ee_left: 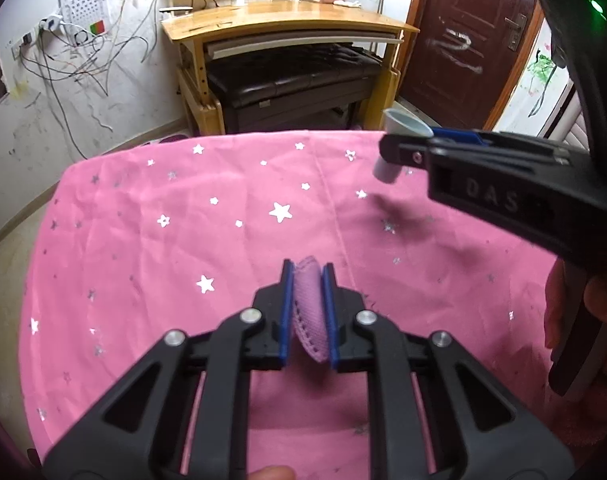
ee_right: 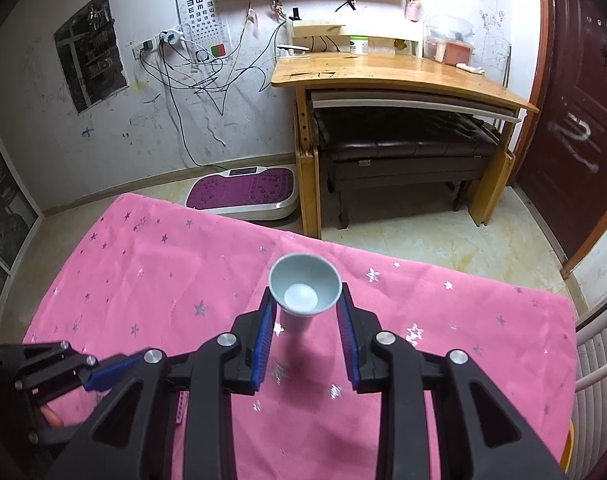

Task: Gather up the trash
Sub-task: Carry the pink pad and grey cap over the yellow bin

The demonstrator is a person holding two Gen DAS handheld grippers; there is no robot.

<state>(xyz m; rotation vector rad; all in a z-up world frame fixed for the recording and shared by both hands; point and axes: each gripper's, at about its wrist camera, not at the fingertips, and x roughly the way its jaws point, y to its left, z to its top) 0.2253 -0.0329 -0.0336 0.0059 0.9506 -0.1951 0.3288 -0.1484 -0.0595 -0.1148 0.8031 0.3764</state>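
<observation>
A pink cloth with silver stars [ee_left: 183,220] covers the table. In the left wrist view my left gripper [ee_left: 308,270] is shut on a small purple mesh pad [ee_left: 309,312], which stands on edge between the blue pads just above the cloth. My right gripper [ee_left: 395,148] hangs at the upper right, shut on a pale grey-blue funnel-shaped cup [ee_left: 407,128] held clear of the cloth. In the right wrist view that cup [ee_right: 305,290] stands upright between the right gripper [ee_right: 305,300] pads, mouth up, over the pink cloth [ee_right: 143,280]. The left gripper [ee_right: 99,374] shows at the bottom left.
Beyond the table's far edge stand a wooden desk [ee_right: 403,72] with a black bench [ee_right: 403,140] under it, a purple foot plate [ee_right: 243,192] on the floor and a brown door [ee_right: 575,120]. Loose cables hang on the wall. A hand [ee_left: 559,308] holds the right gripper.
</observation>
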